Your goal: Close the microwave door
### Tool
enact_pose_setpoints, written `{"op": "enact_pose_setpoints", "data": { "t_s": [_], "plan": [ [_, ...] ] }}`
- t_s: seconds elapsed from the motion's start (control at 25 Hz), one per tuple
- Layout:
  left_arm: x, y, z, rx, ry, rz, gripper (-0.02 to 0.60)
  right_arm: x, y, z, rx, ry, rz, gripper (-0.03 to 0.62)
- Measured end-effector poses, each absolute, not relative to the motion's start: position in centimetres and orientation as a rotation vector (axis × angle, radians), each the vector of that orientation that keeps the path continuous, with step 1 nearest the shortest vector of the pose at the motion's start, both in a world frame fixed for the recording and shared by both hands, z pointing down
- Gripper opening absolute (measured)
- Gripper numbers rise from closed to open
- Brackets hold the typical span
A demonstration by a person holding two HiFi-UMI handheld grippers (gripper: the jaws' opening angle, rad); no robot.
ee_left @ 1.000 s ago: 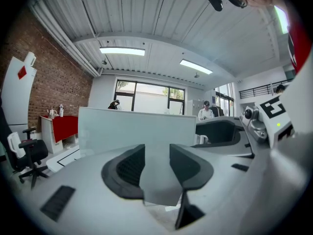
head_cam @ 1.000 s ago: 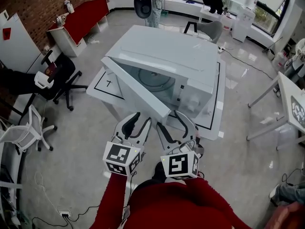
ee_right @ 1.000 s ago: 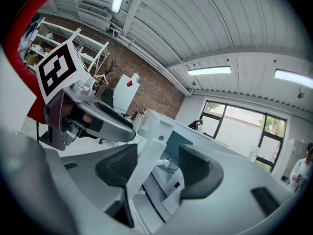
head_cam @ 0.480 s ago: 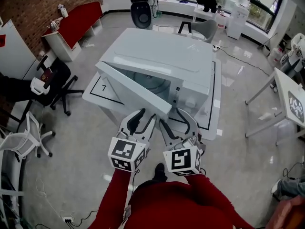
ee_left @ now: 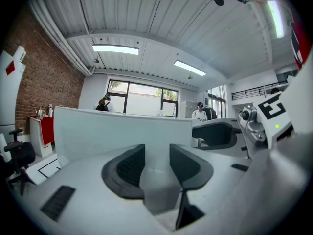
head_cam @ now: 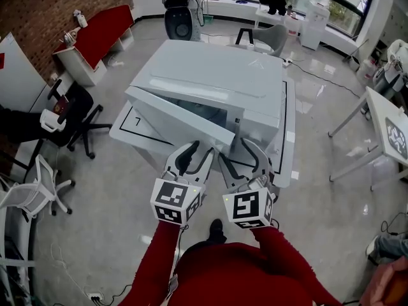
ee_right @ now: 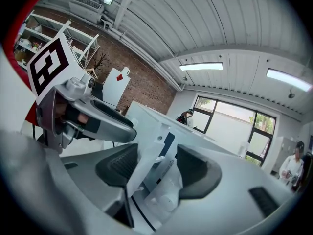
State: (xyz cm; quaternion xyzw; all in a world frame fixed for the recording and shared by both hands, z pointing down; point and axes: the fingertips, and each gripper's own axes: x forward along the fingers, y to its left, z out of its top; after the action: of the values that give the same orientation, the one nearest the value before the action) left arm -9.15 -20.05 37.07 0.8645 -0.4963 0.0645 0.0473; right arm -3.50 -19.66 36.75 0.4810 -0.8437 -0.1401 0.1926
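Note:
The white microwave [head_cam: 217, 75] stands on a low white table [head_cam: 290, 152]. Its door [head_cam: 182, 123], hinged at the left, stands partly open, and a strip of the dark cavity [head_cam: 204, 111] shows behind it. My left gripper [head_cam: 193, 153] is open just in front of the door's outer face [ee_left: 122, 131], which fills the gap between its jaws [ee_left: 156, 163]. My right gripper [head_cam: 244, 152] is open at the door's free edge [ee_right: 142, 168]. That thin edge stands between its pads [ee_right: 120, 168], and the microwave's front frame [ee_right: 166, 146] lies beyond it.
Black office chairs [head_cam: 80, 116] and a white chair [head_cam: 38, 190] stand at the left. A red bench [head_cam: 99, 34] runs along the brick wall. Another table [head_cam: 389, 132] is at the right. A grey chair [head_cam: 271, 40] and a black device [head_cam: 178, 21] stand behind the microwave.
Both grippers have moved forward to the door. The door has swung further toward the microwave, so less of the cavity shows.

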Motion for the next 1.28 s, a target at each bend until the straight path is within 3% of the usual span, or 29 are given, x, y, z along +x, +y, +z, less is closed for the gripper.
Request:
{"op": "enact_pose_setpoints", "data": {
  "t_s": [1.08,1.28],
  "plan": [
    [-6.6,-23.4,36.3,2.624,-1.451,0.122,0.163,-0.7,-22.8,35.4,1.505,-2.265,-0.436,0.264],
    [-6.4,-23.8,36.3,2.619,-1.446,0.108,0.163,-0.4,-23.0,35.3,1.533,-2.257,-0.432,0.238]
  ]
}}
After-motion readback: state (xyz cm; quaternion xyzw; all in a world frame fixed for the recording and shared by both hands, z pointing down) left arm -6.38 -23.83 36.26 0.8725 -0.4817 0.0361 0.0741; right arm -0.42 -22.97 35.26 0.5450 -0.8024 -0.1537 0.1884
